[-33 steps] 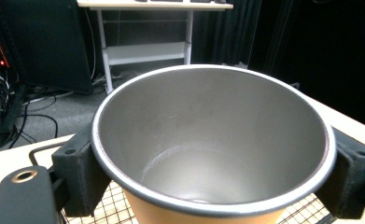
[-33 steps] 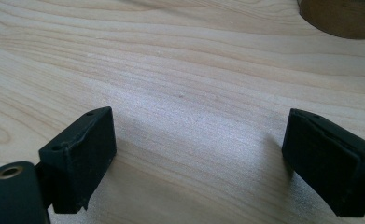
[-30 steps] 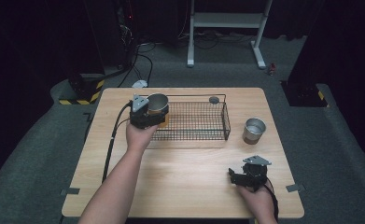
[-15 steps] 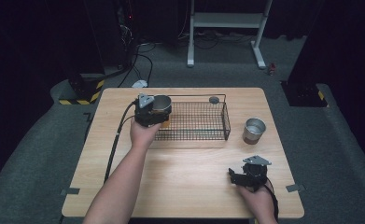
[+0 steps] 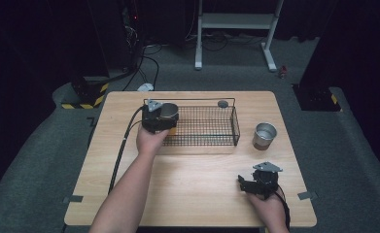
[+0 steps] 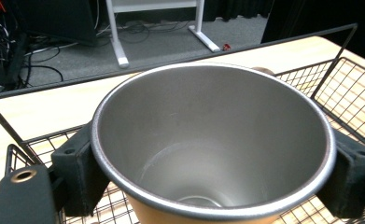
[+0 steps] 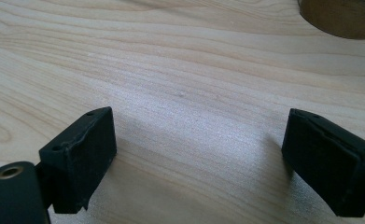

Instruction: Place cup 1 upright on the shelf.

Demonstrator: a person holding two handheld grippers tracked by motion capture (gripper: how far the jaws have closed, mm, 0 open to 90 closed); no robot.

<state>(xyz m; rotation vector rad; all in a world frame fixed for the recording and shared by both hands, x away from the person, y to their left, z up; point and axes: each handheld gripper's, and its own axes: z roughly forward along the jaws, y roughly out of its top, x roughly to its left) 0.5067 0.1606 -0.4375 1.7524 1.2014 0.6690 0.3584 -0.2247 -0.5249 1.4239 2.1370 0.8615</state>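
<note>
My left gripper [image 5: 159,119] is shut on a metal cup [image 5: 168,111] and holds it upright at the left end of the black wire basket [image 5: 235,124]. In the left gripper view the empty cup [image 6: 213,144] sits between the two black pads [image 6: 77,172], with basket mesh below and behind it. I cannot tell whether its base touches the mesh. My right gripper [image 5: 258,181] rests low over the table near the front right. In the right gripper view it [image 7: 199,154] stands open over bare wood.
A second metal cup [image 5: 264,135] stands upright on the wooden table [image 5: 197,194], right of the basket; its base [image 7: 341,18] lies ahead of the right jaws. A small dark disc [image 5: 222,103] lies behind the basket. The left gripper's cable trails off the left edge.
The left gripper with the cup has shifted slightly to the right and nearer, over the basket's left end. The right gripper has not moved.
</note>
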